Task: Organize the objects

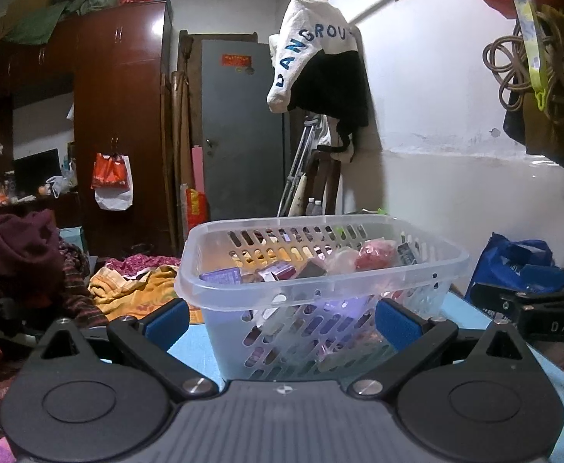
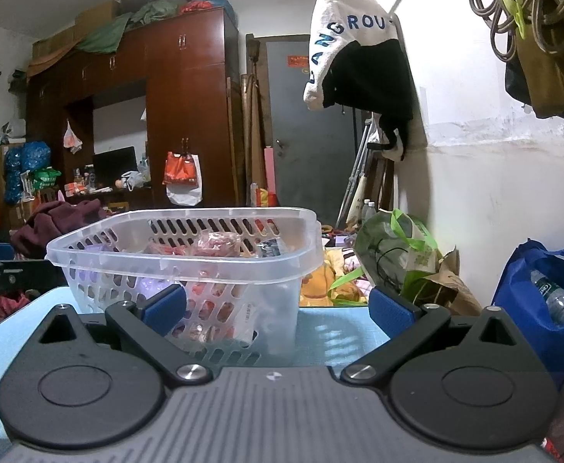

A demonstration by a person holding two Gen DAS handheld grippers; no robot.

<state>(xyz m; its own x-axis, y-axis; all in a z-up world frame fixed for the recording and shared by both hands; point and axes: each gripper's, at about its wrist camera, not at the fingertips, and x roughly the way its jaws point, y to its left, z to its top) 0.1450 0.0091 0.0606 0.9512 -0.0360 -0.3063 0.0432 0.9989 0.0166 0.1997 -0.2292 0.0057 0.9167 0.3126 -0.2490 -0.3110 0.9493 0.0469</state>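
Two grippers rest low over a light blue surface [image 2: 332, 332], both facing one clear plastic basket [image 1: 320, 266] with slotted walls. The left gripper [image 1: 282, 318] has its jaws released, spread wide, with the near corner of the basket standing between the blue pads [image 1: 168, 318]; neither pad touches the plastic. The right gripper [image 2: 278, 306] is likewise spread apart and holds nothing; its left pad [image 2: 166, 306] overlaps the basket's near wall in the picture, though whether it touches cannot be told, while its right pad sits over bare surface.

The basket stands upright on the surface, ahead of both grippers. Inside lie small packets: purple boxes [image 1: 222, 276] toward one end, a red wrapped item [image 1: 374, 252] and a dark sachet [image 1: 407, 252] toward the other.

In the left wrist view, part of the right gripper's black body shows at the right edge. A blue bag [image 2: 544, 289] with a water bottle [image 2: 556, 297] in it stands to the right of the surface, near the white wall. A green-and-white bag [image 2: 401, 250] sits behind the surface, beside the wall.
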